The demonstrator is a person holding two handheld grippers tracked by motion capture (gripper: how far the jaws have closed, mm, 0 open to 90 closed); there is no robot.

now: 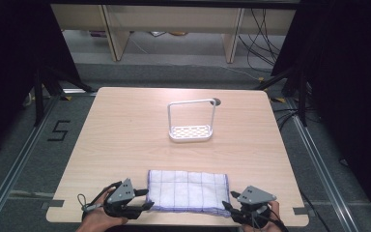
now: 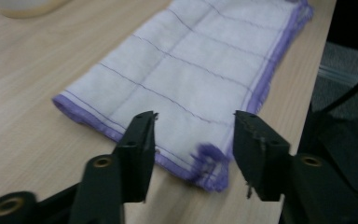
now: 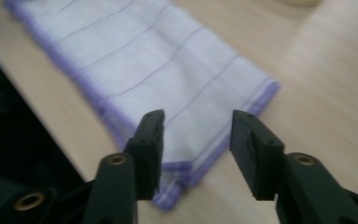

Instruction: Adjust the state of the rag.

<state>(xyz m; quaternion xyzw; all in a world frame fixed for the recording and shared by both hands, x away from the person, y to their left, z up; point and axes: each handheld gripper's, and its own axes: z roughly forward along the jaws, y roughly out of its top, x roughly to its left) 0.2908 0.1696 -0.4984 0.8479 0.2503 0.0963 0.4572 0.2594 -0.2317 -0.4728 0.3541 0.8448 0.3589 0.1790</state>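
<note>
A folded white cloth [image 1: 188, 190] with thin purple lines and a purple hem lies flat along the near edge of the wooden table [image 1: 125, 135]. My left gripper [image 1: 149, 198] is at the cloth's left end, low over the table, jaws apart. In the left gripper view the cloth [image 2: 191, 70] has its near corner between the spread jaws of the gripper [image 2: 196, 114], untouched by the pads. My right gripper [image 1: 228, 199] is at the cloth's right end, also open. In the right gripper view the cloth [image 3: 158, 65] has its corner between the jaws of that gripper [image 3: 196, 114], not pinched.
A white rack [image 1: 191, 131] with a perforated base and a tall loop handle stands past the table's middle. A small round hole [image 1: 217, 101] is in the tabletop behind it. The table's near edge runs just below the cloth.
</note>
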